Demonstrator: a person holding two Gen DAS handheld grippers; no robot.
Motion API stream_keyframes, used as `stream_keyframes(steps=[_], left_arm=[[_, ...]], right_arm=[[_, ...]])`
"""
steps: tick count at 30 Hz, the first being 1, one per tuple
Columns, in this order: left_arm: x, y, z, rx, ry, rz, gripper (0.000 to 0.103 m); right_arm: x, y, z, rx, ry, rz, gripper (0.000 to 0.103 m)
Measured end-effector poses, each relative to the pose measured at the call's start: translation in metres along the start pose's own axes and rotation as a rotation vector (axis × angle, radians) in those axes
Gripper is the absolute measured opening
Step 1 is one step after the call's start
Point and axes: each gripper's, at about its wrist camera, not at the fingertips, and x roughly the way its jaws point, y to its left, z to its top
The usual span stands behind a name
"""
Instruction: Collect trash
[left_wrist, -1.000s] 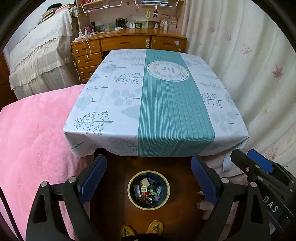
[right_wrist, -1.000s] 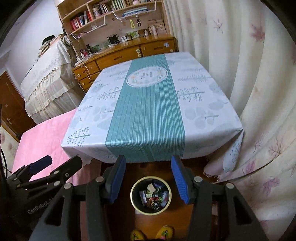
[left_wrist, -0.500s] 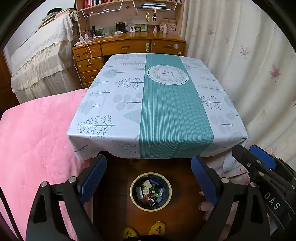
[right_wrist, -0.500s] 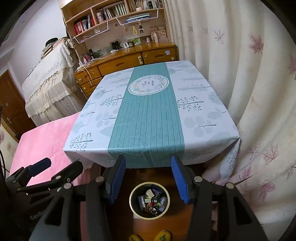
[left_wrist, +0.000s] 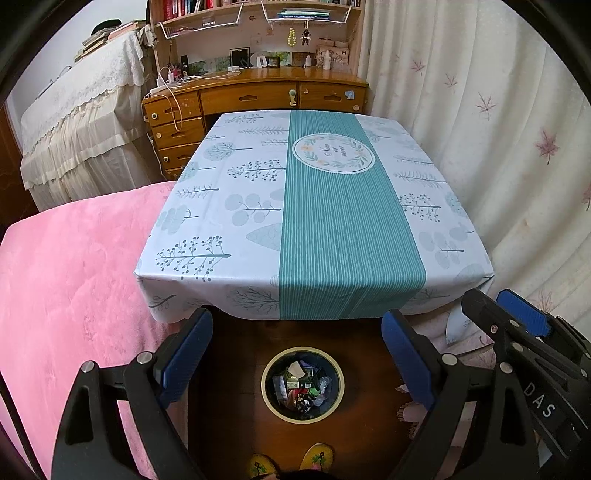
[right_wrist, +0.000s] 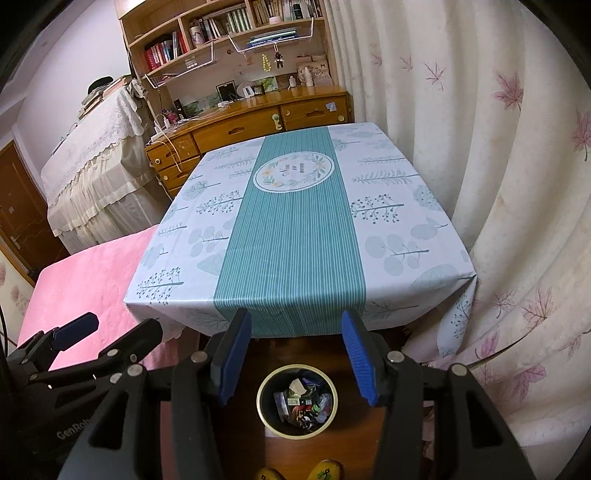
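A round trash bin (left_wrist: 265, 384) with a yellow rim stands on the wooden floor just in front of the table, holding several wrappers and scraps (left_wrist: 301, 387). My left gripper (left_wrist: 295, 332) hangs above it, open, with nothing between its blue pads. The right gripper (right_wrist: 295, 321) is also open and empty, framing the same bin (right_wrist: 259, 400) from above. Each gripper shows in the other's view: the right gripper (left_wrist: 487, 299) at the lower right, the left gripper (right_wrist: 118, 328) at the lower left. The table (left_wrist: 332, 221) wears a teal and white tablecloth with no trash showing on it.
A pink bed cover (left_wrist: 74, 277) lies to the left of the table and a leaf-print curtain (left_wrist: 498, 147) hangs on its right. A wooden desk (left_wrist: 258, 96) with shelves stands behind. A person's yellow slippers (left_wrist: 291, 465) are at the bottom edge.
Both views have drifted slightly, so the table sits a bit lower in frame and more of the bookshelf shows. Both grippers' jaws stand as before.
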Motion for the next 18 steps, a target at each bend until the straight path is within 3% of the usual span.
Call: stream_keyframes(steps=[18], left_arm=[[-0.0008, 0.0019, 0.0003, 0.000, 0.000, 0.000, 0.092]], right_arm=[[0.0007, 0.0007, 0.0021, 0.002, 0.007, -0.003, 0.052]])
